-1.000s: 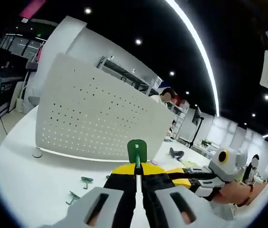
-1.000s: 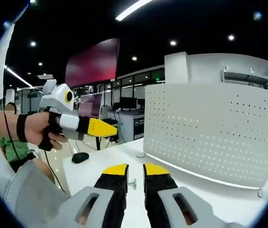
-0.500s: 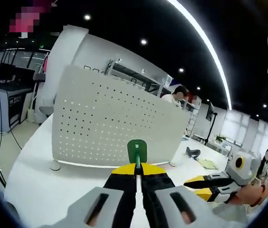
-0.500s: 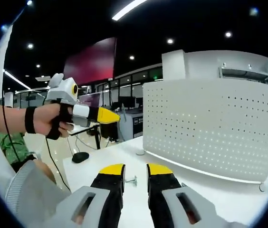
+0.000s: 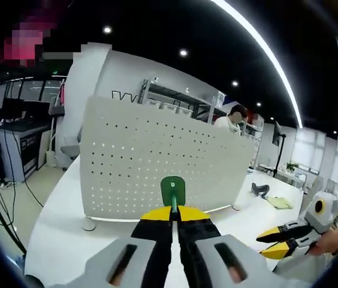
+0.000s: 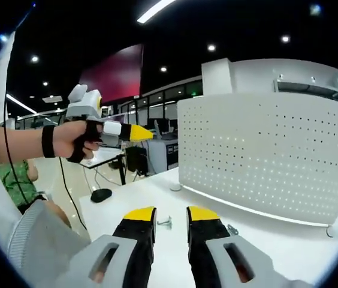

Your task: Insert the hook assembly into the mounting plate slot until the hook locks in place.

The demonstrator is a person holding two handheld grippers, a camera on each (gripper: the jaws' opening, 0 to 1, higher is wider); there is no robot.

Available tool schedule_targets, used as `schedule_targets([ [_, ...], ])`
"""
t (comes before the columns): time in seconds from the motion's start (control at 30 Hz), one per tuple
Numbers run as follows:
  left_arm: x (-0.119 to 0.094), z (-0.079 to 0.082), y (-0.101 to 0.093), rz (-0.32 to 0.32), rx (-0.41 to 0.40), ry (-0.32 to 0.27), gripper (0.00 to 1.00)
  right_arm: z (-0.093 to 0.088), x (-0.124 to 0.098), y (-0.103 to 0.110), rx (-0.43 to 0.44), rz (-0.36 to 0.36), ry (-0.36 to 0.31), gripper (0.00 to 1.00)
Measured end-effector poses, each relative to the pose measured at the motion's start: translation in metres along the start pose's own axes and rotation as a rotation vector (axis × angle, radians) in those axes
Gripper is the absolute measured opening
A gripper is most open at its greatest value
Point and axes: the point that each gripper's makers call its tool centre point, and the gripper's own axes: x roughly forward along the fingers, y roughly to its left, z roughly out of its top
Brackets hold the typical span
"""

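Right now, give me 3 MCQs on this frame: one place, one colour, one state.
1. Where does the pegboard panel stand?
A. upright on the white table
B. flat on the floor
C. hung from the ceiling

2. What colour is the hook in the left gripper?
A. red
B. green
C. blue

3. How is the right gripper?
A. shut on a hook
B. shut on the panel's edge
C. open, nothing between its fingers

Answers:
1 A, the panel rests on small feet on the table in both views.
2 B, a green tab stands up from the yellow fingertips in the left gripper view.
3 C, there is a clear gap between the yellow tips, and the small metal part lies on the table beyond them.
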Motion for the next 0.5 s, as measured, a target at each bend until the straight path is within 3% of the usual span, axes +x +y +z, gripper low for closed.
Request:
schedule_targets([
  [0.5,0.013,0.023,0.026,0.090,0.068,-0.027,0.02,-0.003,-0.001,0.002,0.012,0.004,-0.001,0.24],
])
